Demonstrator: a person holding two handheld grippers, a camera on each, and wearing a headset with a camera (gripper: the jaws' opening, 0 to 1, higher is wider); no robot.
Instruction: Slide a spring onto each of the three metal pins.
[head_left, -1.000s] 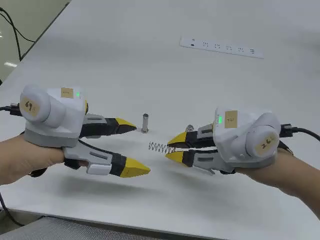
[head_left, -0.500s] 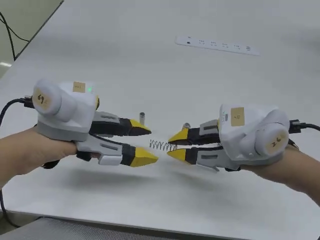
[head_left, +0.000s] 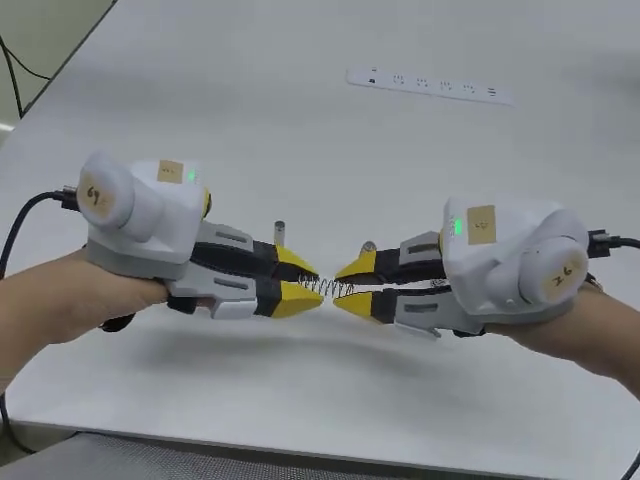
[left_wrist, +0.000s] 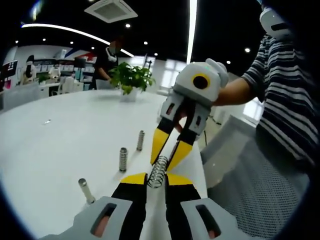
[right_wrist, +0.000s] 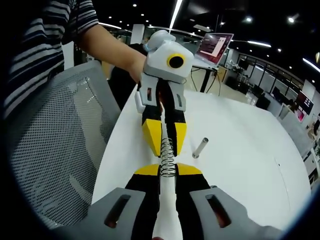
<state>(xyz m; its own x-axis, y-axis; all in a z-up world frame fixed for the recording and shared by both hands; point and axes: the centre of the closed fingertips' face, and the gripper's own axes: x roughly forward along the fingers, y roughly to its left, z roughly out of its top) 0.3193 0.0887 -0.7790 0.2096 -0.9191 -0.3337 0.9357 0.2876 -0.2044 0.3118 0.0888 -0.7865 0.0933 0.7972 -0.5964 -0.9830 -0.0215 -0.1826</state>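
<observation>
Bridging the two grippers, the spring hangs level above the white table, off the surface. In the head view the left gripper sits at the spring's 9 o'clock and the right gripper at its 3 o'clock, yellow tips almost nose to nose. The right jaws are pinched narrow on one end of the coil. The left jaws have narrowed to the coil's width around the other end, and they appear to press on it.

The left gripper view has the spring rising from between its own tips toward 12 o'clock, into the right gripper. The right gripper view gives the mirror of this, with the spring running from its own tips up into the left gripper.

One pin stands upright on the table at the spring's 11 o'clock, and a second pin peeks out at 1 o'clock behind the right jaws. A power strip lies well off toward 12 o'clock.

A second ago the left jaws gaped wide and hung well apart from the coil's free end. Half a second ago they were closer and partly narrowed. Now they have closed in on it, while the right grip on the spring is unchanged.
</observation>
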